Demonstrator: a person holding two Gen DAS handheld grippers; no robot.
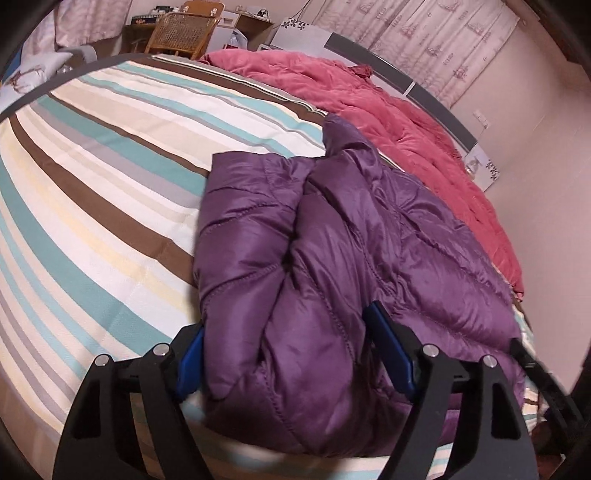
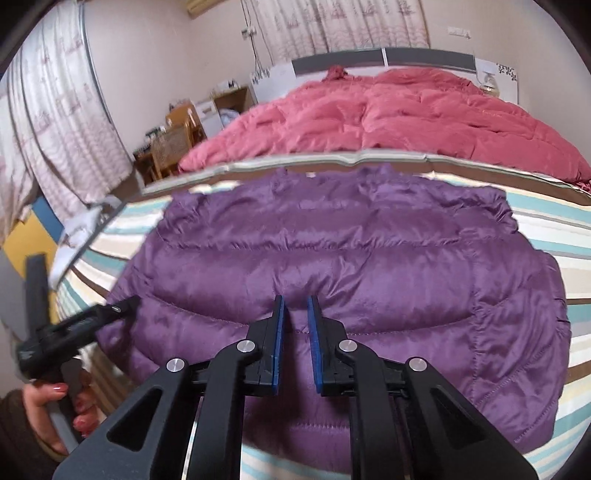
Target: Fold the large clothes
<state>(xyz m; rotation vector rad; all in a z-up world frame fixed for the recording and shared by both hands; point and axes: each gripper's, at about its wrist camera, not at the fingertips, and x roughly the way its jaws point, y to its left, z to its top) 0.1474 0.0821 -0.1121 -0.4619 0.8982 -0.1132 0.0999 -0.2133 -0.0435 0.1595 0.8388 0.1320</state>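
A purple puffer jacket (image 1: 369,229) lies on the striped bed sheet (image 1: 96,192). In the left wrist view it is bunched, with a thick fold running toward the camera. My left gripper (image 1: 286,321) straddles that fold with its jaws wide, and both blue pads (image 1: 388,347) touch the fabric. In the right wrist view the purple jacket (image 2: 351,236) spreads flat and wide. My right gripper (image 2: 296,299) is nearly shut at the jacket's near middle, and the fabric puckers into a small ridge between its fingertips. A hand (image 2: 48,406) at the lower left holds the other tool's handle.
A pink quilt (image 2: 388,114) is heaped along the far side of the bed, below the grey headboard (image 2: 424,57). A wicker chair (image 1: 181,33) and cluttered desks stand beyond the bed's left side. Patterned curtains (image 2: 48,122) hang on the walls.
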